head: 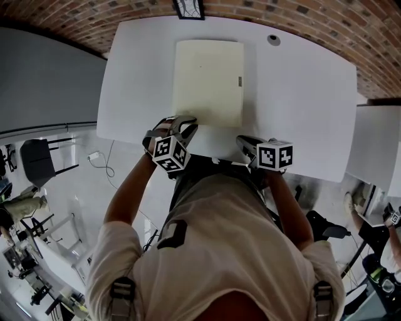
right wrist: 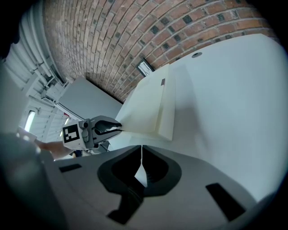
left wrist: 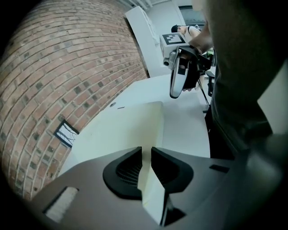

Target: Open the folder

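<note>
A cream folder [head: 208, 81] lies flat and closed on the white table [head: 301, 94], with a small label near its right edge. My left gripper [head: 188, 122] is at the folder's near left corner. In the left gripper view the folder's cover edge [left wrist: 150, 193] runs between the two pads of the left gripper [left wrist: 146, 168], which pinch it. From the right gripper view the left gripper [right wrist: 118, 127] bites the folder [right wrist: 148, 105] at that corner. My right gripper [head: 241, 143] hovers at the table's front edge, shut and empty [right wrist: 141, 164].
A round cable grommet [head: 274, 39] sits at the table's far right. A brick wall [head: 326, 19] runs behind the table. A second white table [head: 379, 144] stands to the right, and a chair [head: 37, 160] on the floor to the left.
</note>
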Motion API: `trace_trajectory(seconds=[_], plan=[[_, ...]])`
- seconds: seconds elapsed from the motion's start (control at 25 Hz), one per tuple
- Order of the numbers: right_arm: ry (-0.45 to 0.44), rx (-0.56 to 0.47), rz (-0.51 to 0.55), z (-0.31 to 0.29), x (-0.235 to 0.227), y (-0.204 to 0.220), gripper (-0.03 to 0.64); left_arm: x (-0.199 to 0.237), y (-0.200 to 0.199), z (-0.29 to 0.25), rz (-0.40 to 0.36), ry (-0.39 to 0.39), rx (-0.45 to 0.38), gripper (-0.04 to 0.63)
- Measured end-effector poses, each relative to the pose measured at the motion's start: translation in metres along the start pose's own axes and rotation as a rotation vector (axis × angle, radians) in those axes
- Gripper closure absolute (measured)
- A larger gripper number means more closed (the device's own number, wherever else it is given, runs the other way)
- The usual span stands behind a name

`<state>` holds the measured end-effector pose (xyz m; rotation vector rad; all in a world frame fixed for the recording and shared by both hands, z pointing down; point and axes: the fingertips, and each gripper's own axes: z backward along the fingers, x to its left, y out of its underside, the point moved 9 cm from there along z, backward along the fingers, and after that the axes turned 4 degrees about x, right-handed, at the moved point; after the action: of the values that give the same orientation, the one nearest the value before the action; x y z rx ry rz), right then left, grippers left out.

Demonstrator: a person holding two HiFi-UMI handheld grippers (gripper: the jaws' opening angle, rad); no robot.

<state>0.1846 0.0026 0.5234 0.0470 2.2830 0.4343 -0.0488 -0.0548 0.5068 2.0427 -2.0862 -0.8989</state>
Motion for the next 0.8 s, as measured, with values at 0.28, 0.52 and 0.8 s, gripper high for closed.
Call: trace_trajectory(seconds=[0.28,0.52,0.8], plan=[[0.018,0.002,0.004,0.002,0.002,0.001,0.611,0.003,0.007,-0.003,0.158,0.062,-0.041,0.538],[0.039,0.01,0.01,0.004,0.003,0.003,0.611,0.009,0.015,-0.003,0.295,0.127,-0.097,0.537],[0.008,0.011,-0.002,0.001,0.003,0.007,0.611,0.017,0.012,0.001,0.369,0.181,-0.149,0.537]])
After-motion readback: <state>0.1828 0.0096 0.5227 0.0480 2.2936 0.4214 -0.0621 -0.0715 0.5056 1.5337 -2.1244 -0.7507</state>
